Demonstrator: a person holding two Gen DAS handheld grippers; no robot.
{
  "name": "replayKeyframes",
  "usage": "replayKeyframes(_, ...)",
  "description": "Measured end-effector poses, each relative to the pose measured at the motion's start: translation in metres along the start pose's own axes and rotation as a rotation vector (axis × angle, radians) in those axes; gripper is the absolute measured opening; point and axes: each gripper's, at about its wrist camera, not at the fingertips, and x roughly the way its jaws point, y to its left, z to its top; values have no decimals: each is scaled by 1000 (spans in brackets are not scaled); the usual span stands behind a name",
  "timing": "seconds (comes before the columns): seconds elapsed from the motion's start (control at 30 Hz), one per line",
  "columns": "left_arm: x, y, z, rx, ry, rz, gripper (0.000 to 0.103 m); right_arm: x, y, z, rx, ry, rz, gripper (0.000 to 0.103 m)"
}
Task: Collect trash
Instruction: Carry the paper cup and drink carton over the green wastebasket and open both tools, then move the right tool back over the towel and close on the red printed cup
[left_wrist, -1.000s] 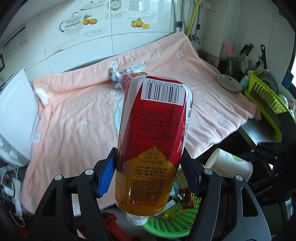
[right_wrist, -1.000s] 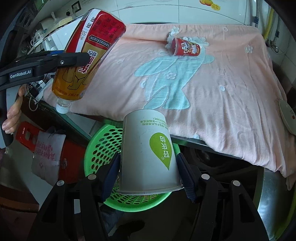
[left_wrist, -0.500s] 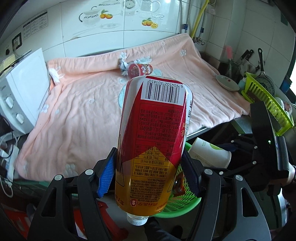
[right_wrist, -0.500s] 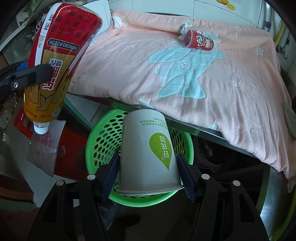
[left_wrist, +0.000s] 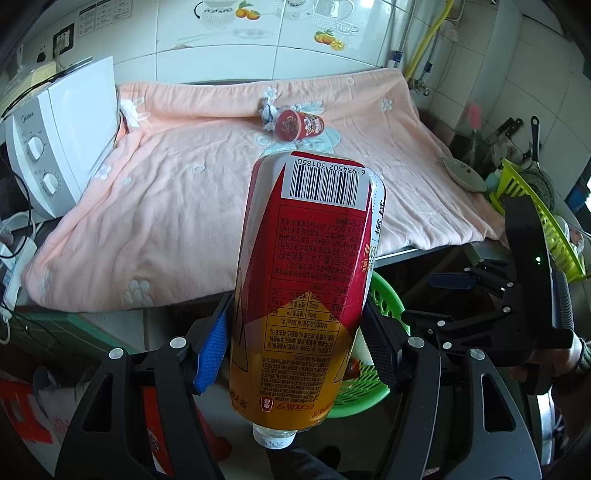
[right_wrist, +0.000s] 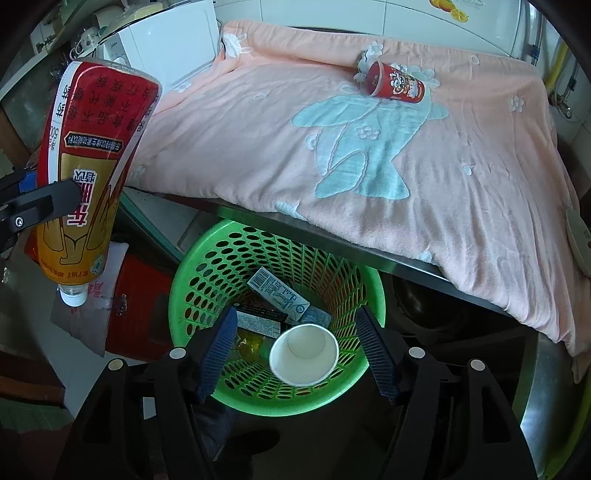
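My left gripper (left_wrist: 297, 341) is shut on a red-and-yellow drink bottle (left_wrist: 306, 280), held cap down in front of the counter edge. In the right wrist view the same bottle (right_wrist: 96, 166) hangs left of the green basket (right_wrist: 207, 266). My right gripper (right_wrist: 297, 350) hovers over the basket with its jaws opening. A white paper cup (right_wrist: 303, 349) lies mouth up in the basket below them, and neither pad touches it. A red snack cup (right_wrist: 395, 83) lies on its side on the pink towel (right_wrist: 461, 206), far back.
Cartons and wrappers (right_wrist: 277, 293) lie in the basket. A white oven (left_wrist: 55, 147) stands at the towel's left end. A plate (left_wrist: 463, 173) and a yellow-green dish rack (left_wrist: 535, 206) are at its right end. A red object (right_wrist: 136, 306) sits on the floor left of the basket.
The right jaws have parted and the paper cup has dropped from them into the basket. The left gripper has carried the bottle leftward and lower beside the basket.
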Motion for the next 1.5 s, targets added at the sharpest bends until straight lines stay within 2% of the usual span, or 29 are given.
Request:
replayKeyframes(0.4,20,-21,-4,13,43,-55,65,-20,-13,-13,49,-30,-13,67)
replayKeyframes(0.5,27,-28,-4,17,54,-68,65,-25,-18,-17,62,-40,-28,77)
replayKeyframes(1.13,88,-59,-15,61,208,-108,68,-37,-44,-32,146,-55,-45,77)
replayKeyframes(1.5,78,-47,-8,42,176,-93,70,-33,-46,-22,134,-58,-34,77)
